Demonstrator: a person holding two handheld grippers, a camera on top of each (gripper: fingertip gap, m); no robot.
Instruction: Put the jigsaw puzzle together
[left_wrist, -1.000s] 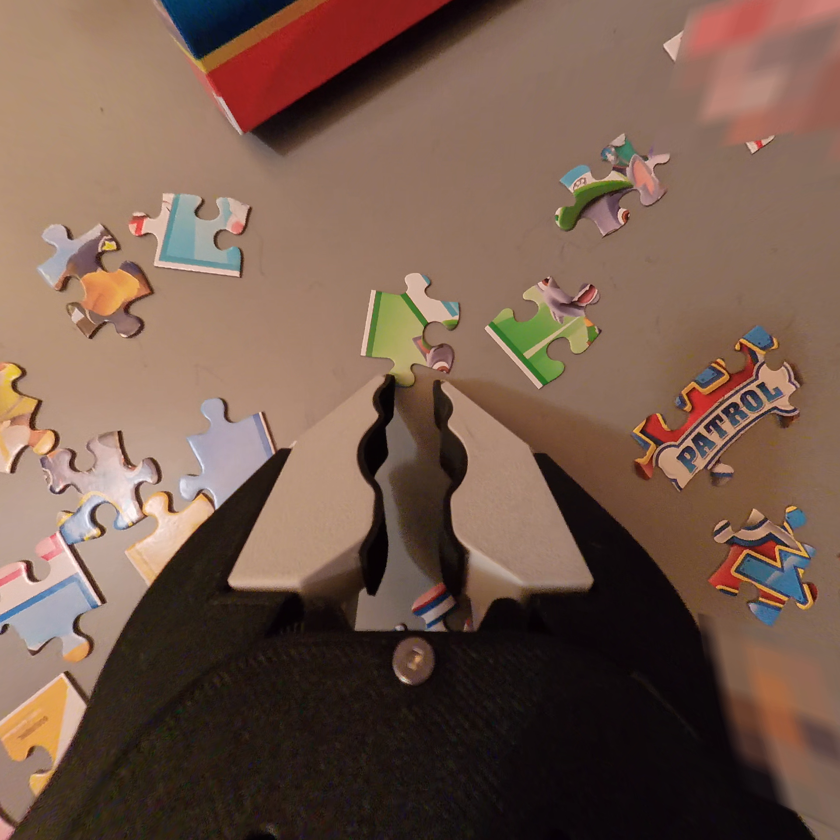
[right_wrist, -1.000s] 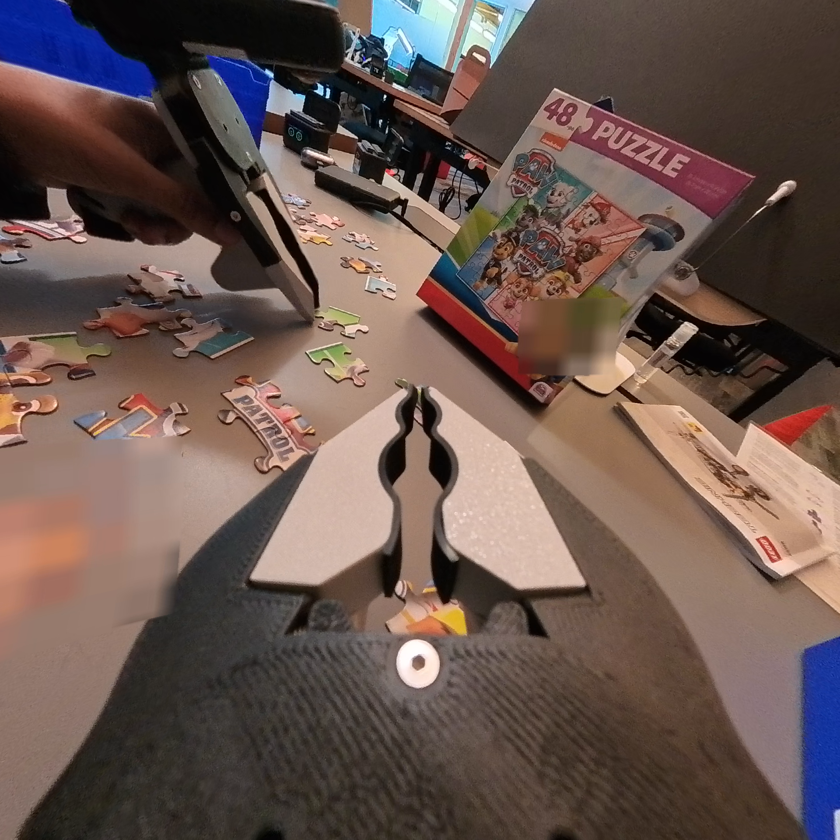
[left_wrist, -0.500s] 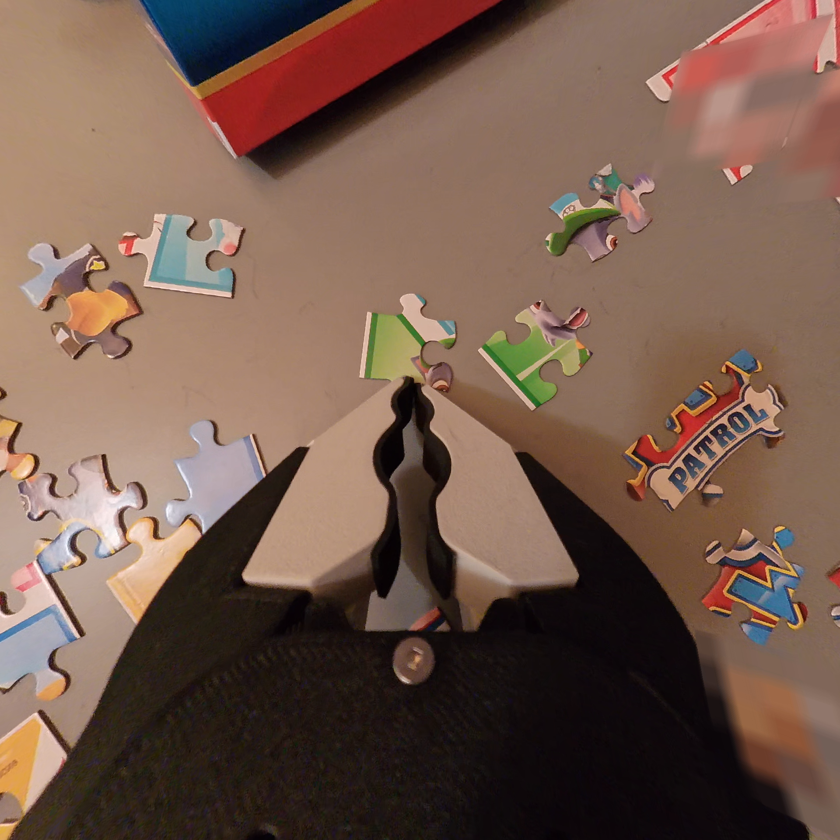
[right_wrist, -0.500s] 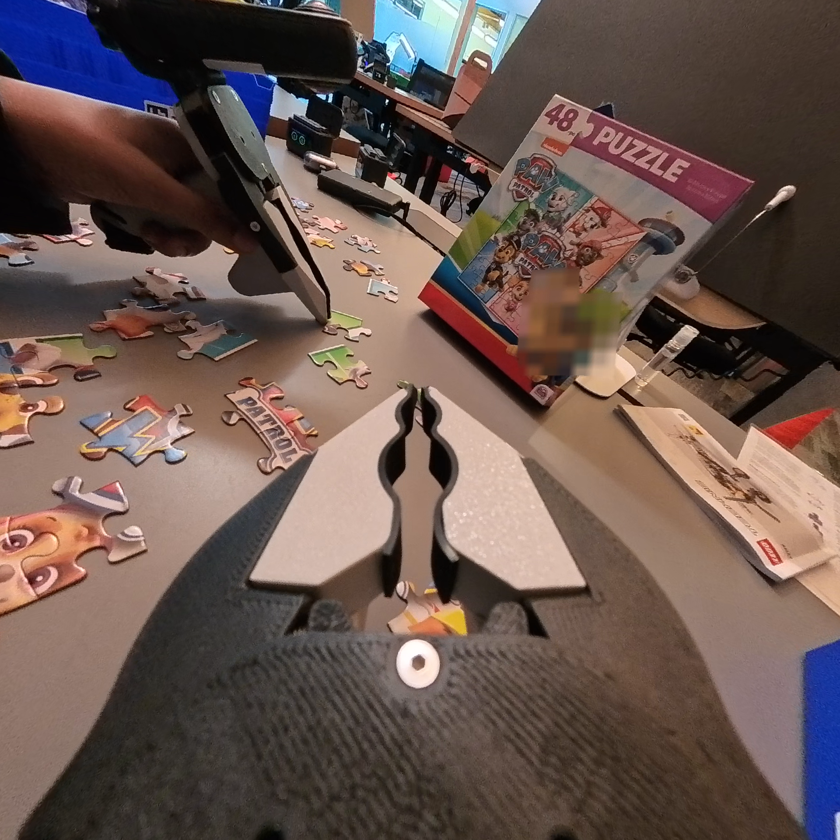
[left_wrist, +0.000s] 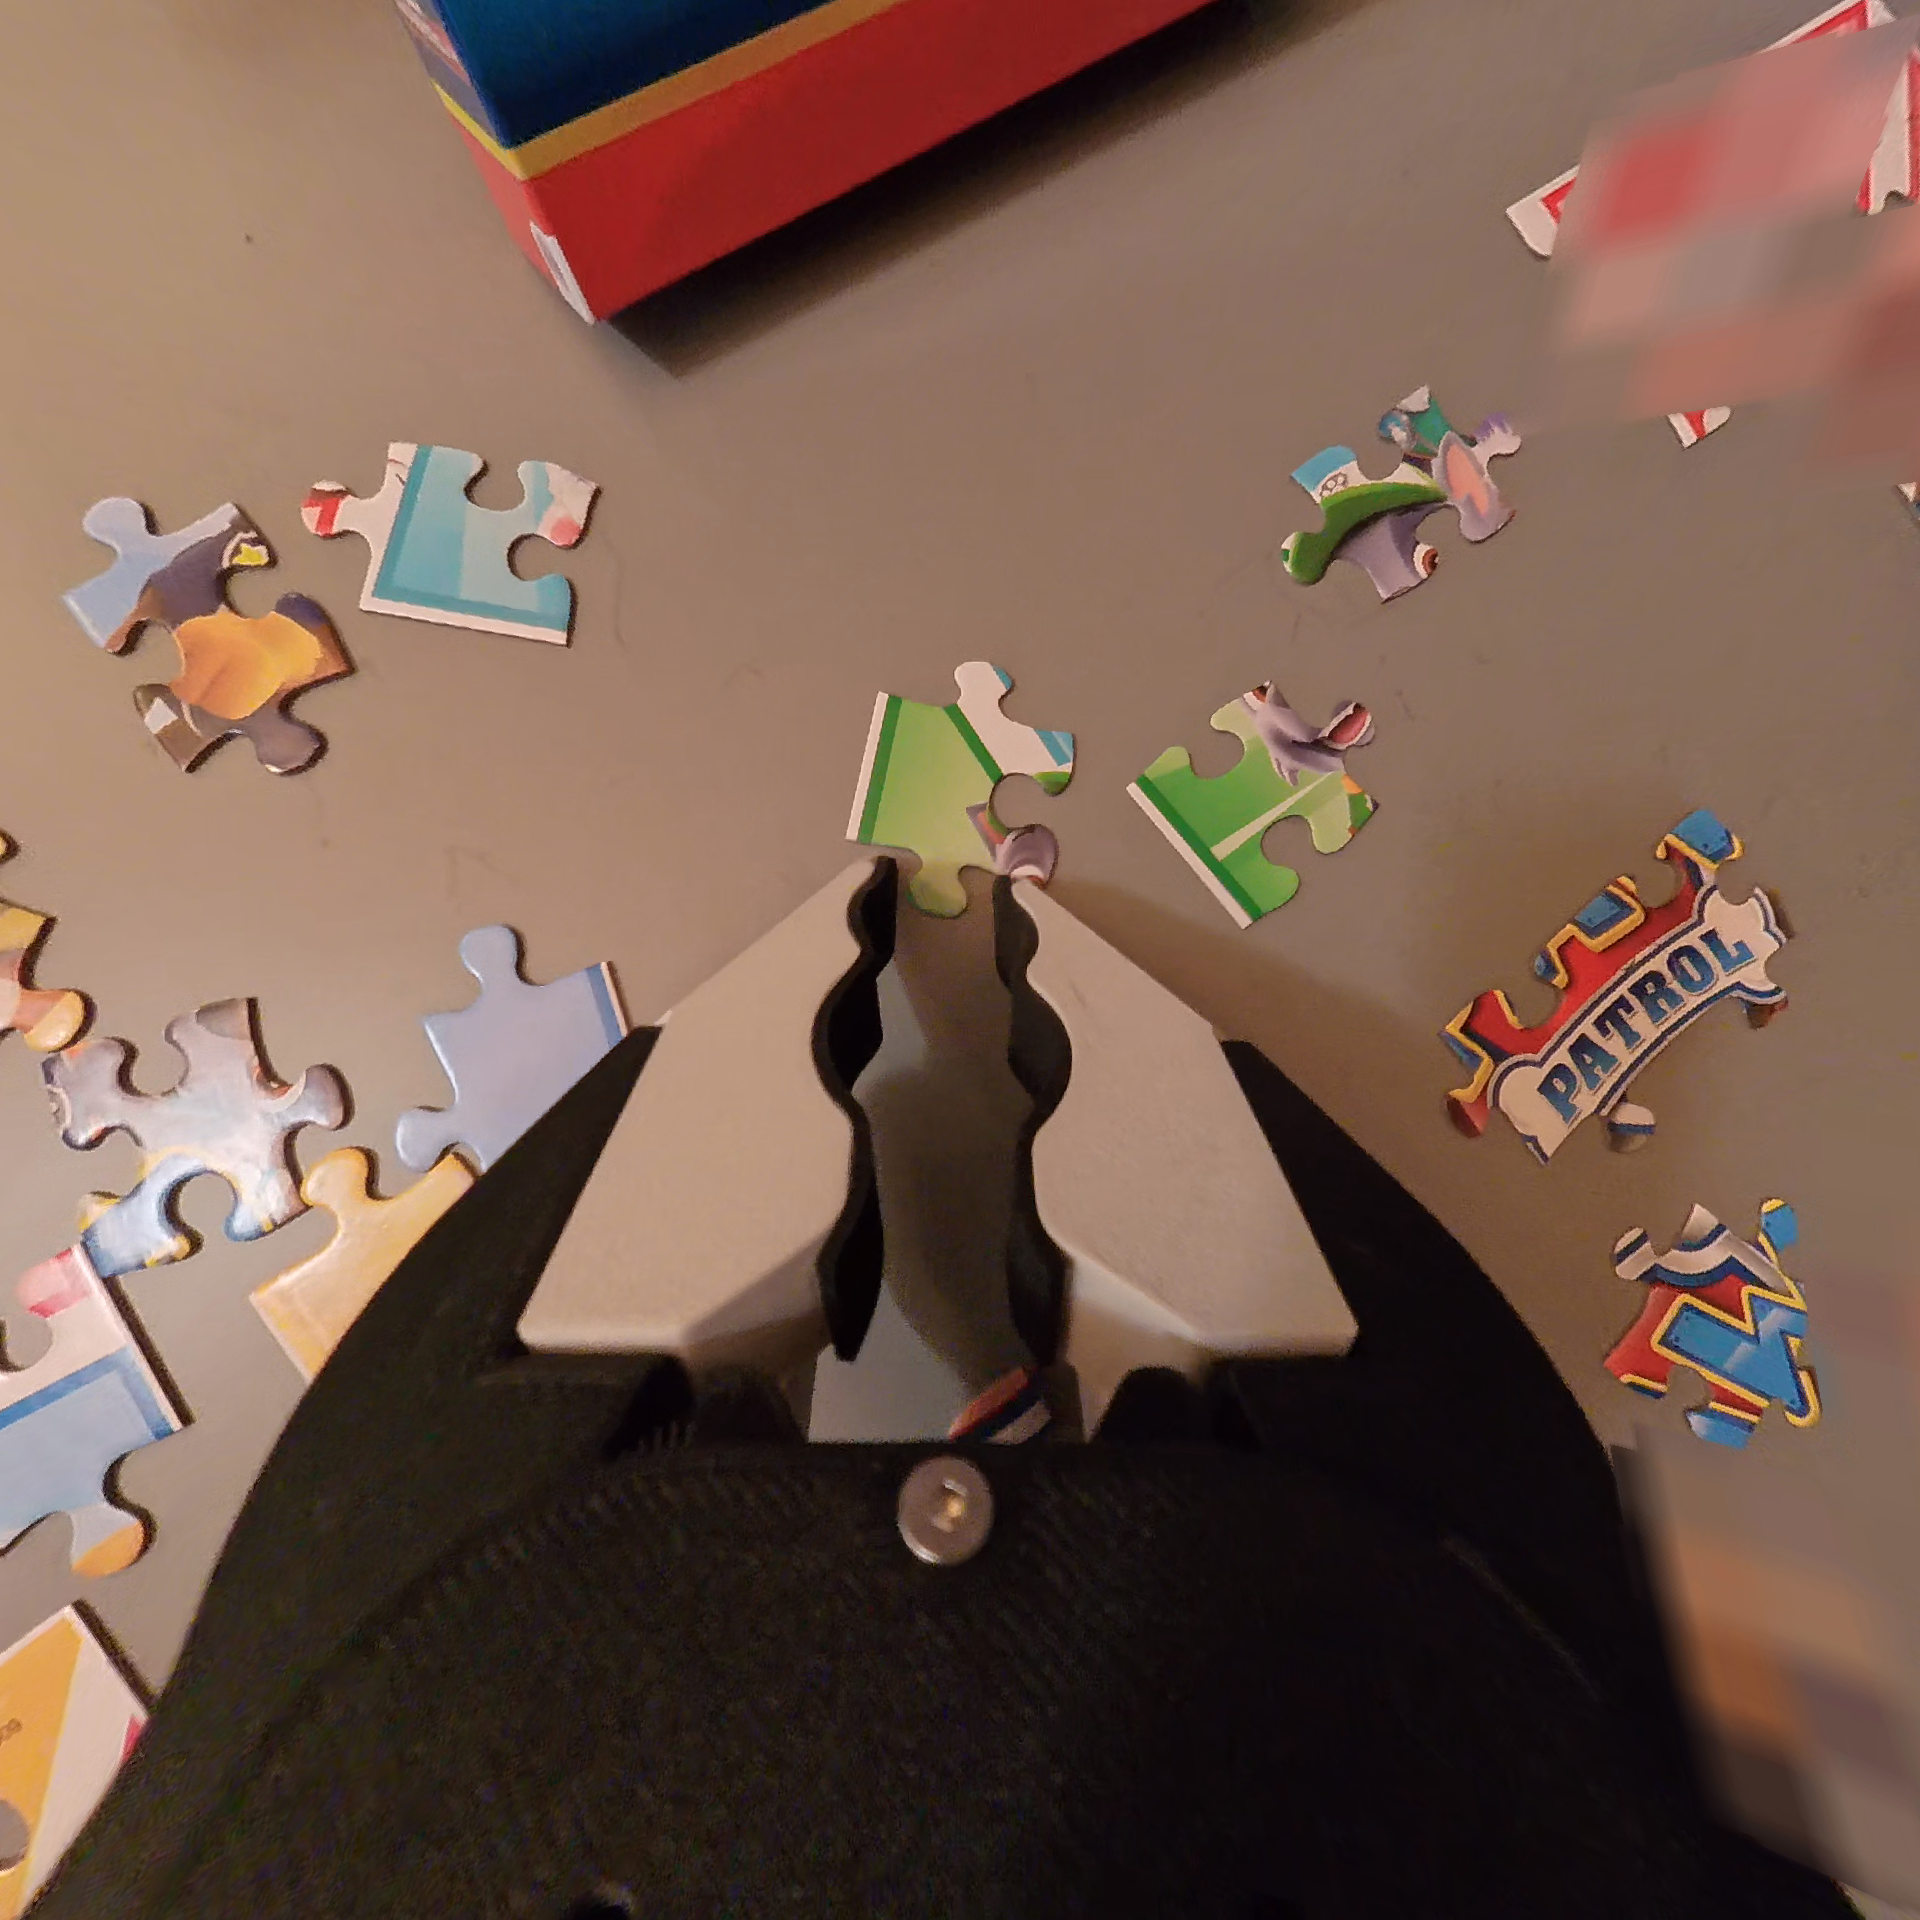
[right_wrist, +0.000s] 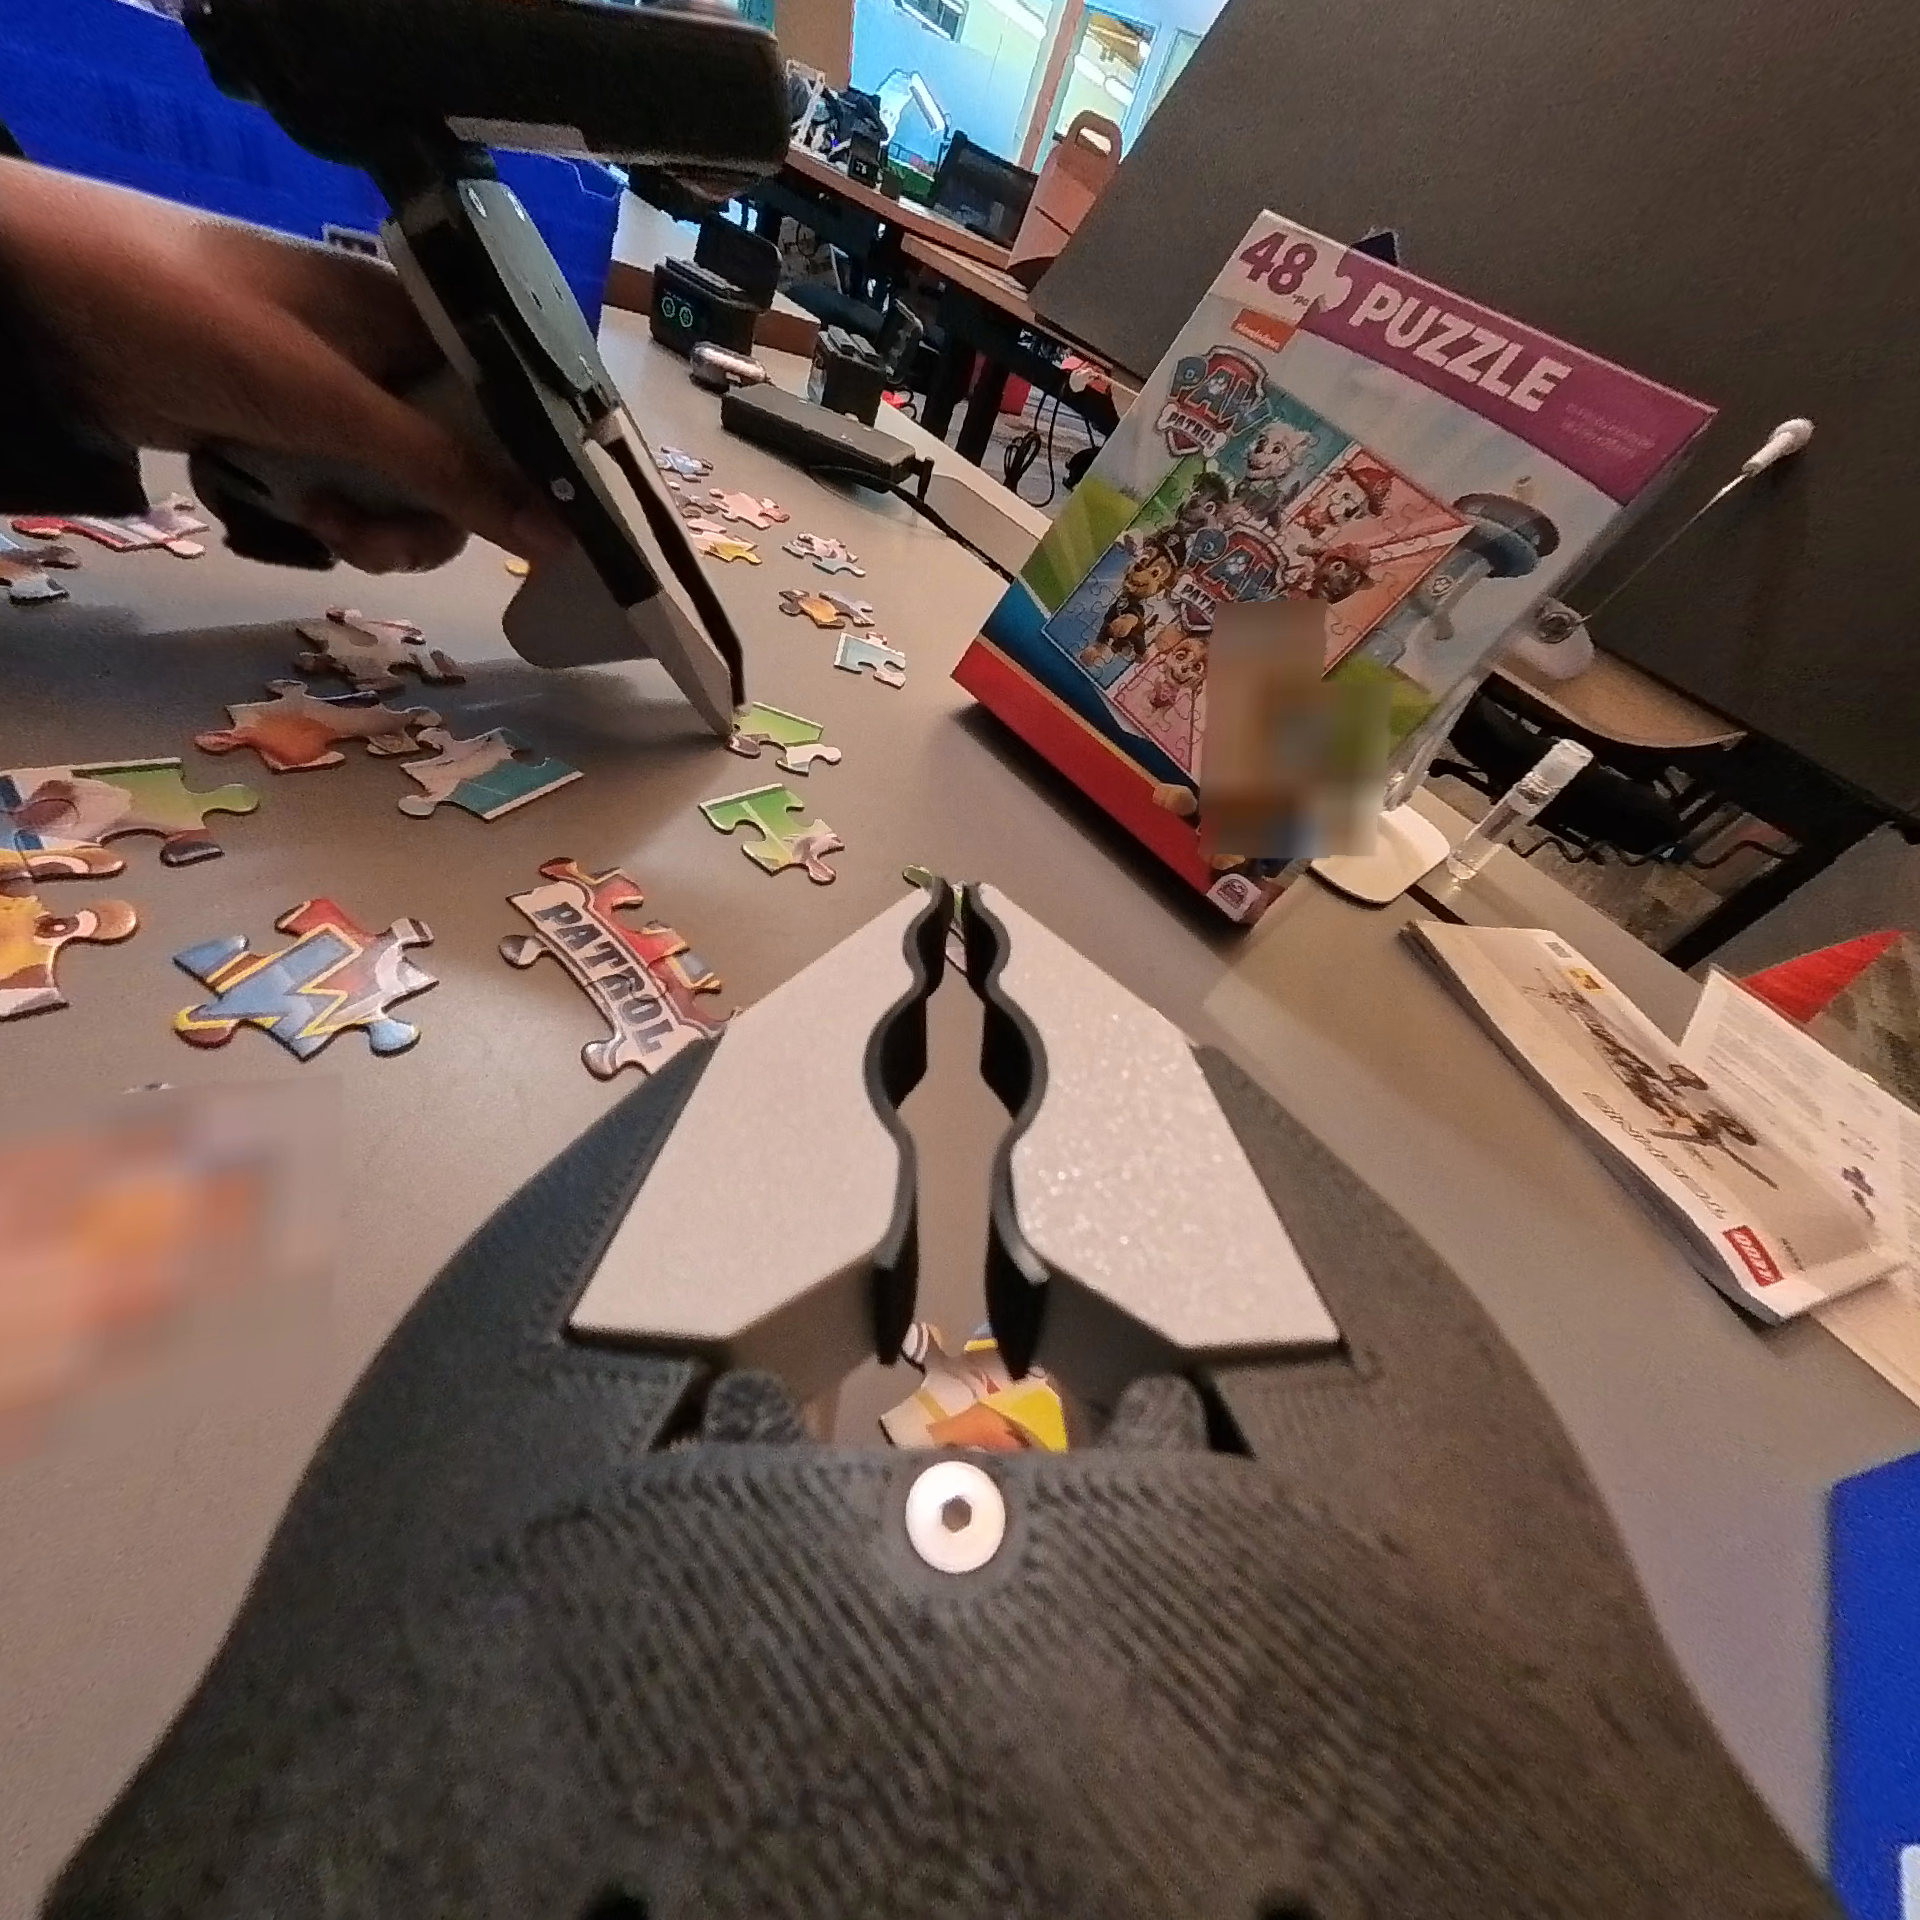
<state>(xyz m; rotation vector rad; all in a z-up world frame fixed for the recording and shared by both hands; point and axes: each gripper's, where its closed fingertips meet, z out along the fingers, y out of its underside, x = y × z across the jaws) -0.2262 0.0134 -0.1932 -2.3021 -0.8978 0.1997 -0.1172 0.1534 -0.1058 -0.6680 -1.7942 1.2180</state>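
Note:
My left gripper (left_wrist: 948, 878) is open, with its tips down on the grey table (left_wrist: 727, 520). The lower tab of a green and white puzzle piece (left_wrist: 935, 779) lies between its fingertips (left_wrist: 873, 883), and neither pad presses on it. The right wrist view shows the same gripper (right_wrist: 732, 722), held by a hand, with its tip at that piece (right_wrist: 779, 727). My right gripper (right_wrist: 956, 894) is shut, low over the table. The edge of a green piece (right_wrist: 920, 878) shows just beyond its tips, lying on the table.
A second green piece (left_wrist: 1247, 800) and a red and white banner piece (left_wrist: 1621, 1029) lie to the right. Several loose pieces lie to the left. The puzzle box (left_wrist: 779, 135) stands beyond; it also shows in the right wrist view (right_wrist: 1299, 582). A booklet (right_wrist: 1662, 1122) lies at the right. Some 20 cm of space lies between my two pairs of fingers.
My left gripper's jaws closed at the green piece's lower edge half a second ago and have opened again. The piece still lies flat on the table. My right gripper has not moved.

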